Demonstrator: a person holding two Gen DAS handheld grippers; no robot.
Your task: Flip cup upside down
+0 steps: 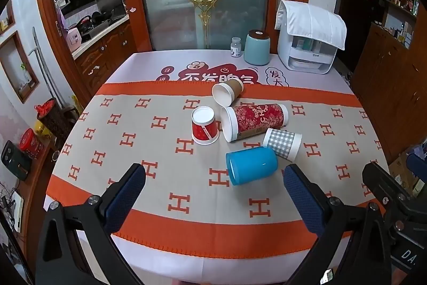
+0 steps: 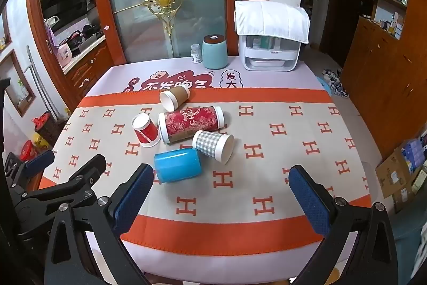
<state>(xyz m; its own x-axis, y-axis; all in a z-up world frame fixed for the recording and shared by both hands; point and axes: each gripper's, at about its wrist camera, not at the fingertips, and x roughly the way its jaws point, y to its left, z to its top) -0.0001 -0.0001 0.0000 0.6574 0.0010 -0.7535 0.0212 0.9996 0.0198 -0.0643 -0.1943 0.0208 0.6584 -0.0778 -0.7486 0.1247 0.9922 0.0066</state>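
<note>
I hold both claws spread wide and empty — the left gripper just short of the toppled blue cup, the right gripper beside it — since that cup lies nearest to grab.

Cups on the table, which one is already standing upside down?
The small red paper cup with the white band: it stands rim-down, white base up. The other four lie on their sides.
</note>
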